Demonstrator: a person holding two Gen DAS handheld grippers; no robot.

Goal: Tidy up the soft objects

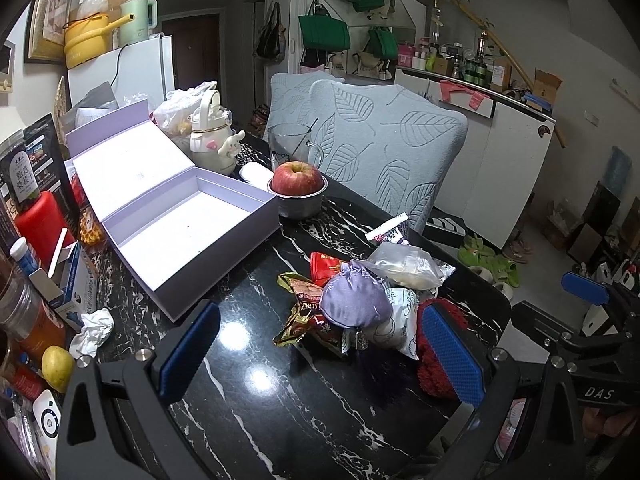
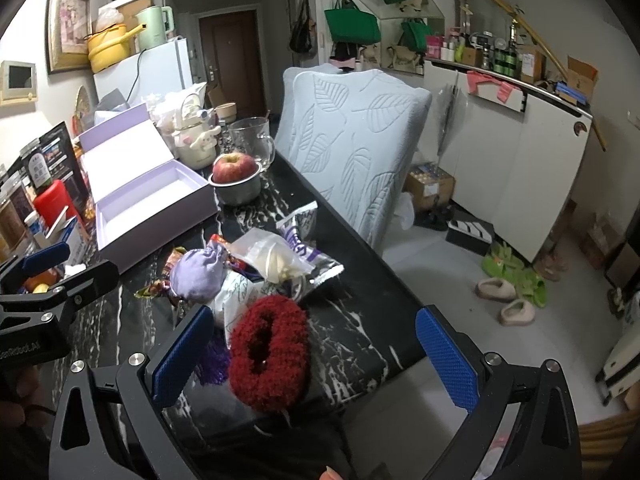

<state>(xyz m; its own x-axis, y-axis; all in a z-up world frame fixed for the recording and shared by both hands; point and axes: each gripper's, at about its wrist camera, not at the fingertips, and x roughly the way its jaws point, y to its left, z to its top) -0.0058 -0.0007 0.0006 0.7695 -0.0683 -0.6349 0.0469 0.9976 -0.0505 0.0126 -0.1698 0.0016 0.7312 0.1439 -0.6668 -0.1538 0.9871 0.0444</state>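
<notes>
Soft objects [image 1: 356, 304] all piled mid-frame, lilac box [image 1: 192, 224] at left bare, both grippers [image 1: 320, 352] [image 2: 316, 356] spread wide, holding nothing.

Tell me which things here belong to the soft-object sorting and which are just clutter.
Job:
fluffy red ring scrunchie
lilac fabric drawstring pouch
open lilac cardboard box

Lying about:
red apple in steel bowl
glass mug
crumpled white tissue

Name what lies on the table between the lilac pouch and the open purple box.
Bare black marble table, apart from gold snack wrappers beside the lilac pouch; the open purple box stands apart. The left wrist view shows it best.
</notes>
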